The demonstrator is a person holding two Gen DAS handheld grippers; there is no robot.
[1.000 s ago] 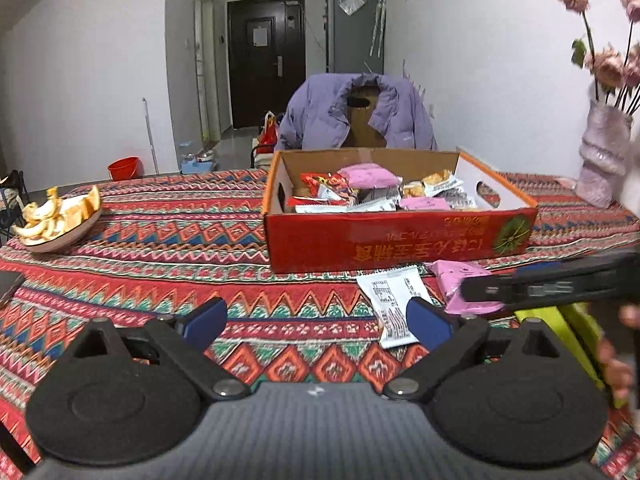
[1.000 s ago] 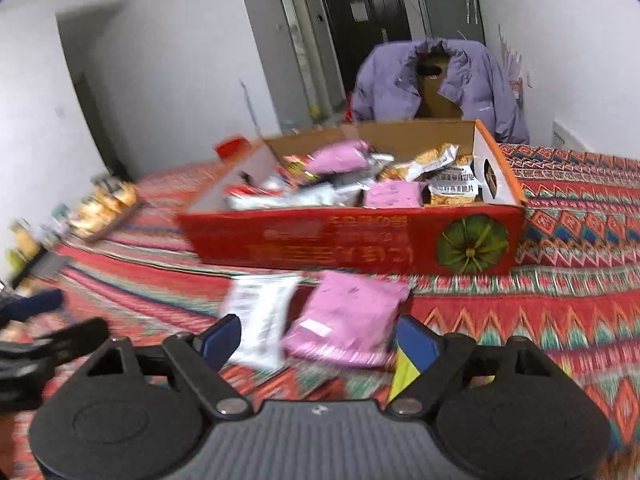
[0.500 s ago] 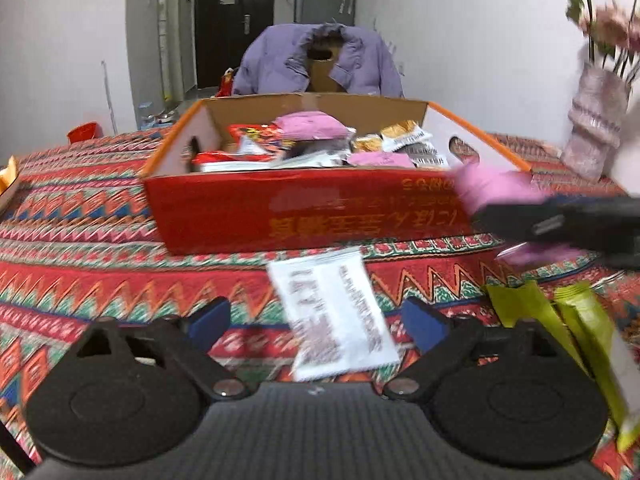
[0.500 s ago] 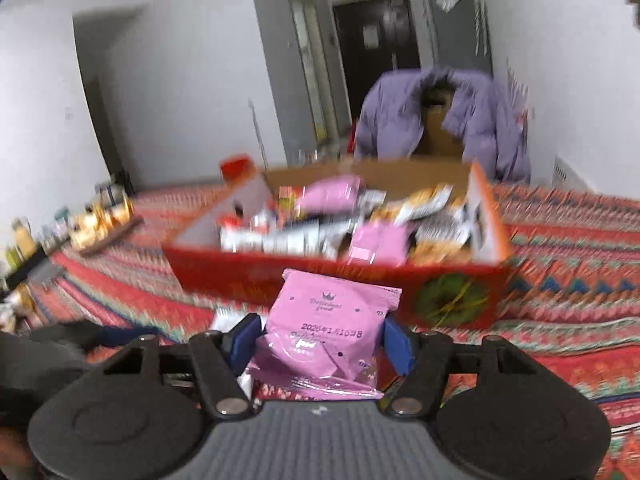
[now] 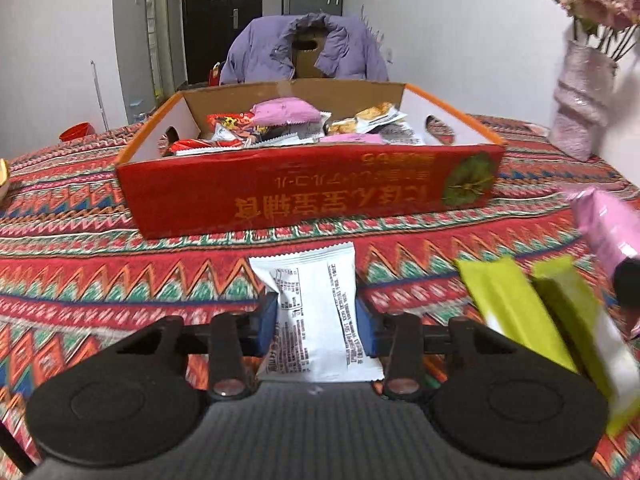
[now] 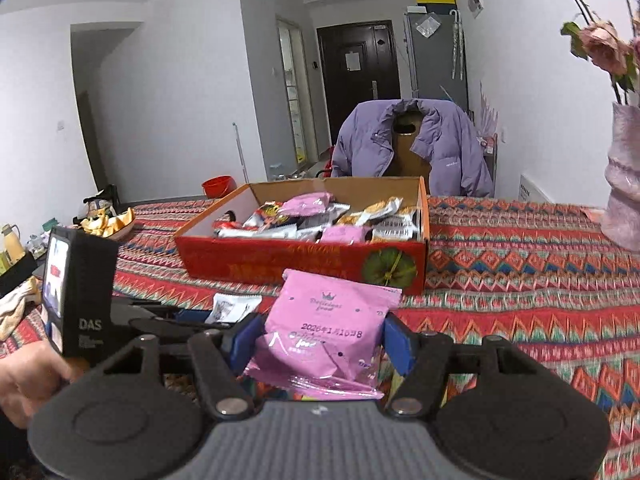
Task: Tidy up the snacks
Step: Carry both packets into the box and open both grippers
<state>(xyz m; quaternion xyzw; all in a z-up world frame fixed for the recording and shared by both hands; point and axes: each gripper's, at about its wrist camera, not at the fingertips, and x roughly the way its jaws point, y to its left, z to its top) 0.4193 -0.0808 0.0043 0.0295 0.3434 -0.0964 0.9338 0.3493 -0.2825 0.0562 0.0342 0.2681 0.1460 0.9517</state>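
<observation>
Closing on a white packet, the left hand-held gripper pinches its sides. Right hand-held gripper grasps a pink packet; red box at twelve o'clock on the counter.

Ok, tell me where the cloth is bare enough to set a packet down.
Bare cloth lies left of the red box, toward the gold dish, and right of it, up to the vase. It is crowded in front: white packet, two green packets.
</observation>
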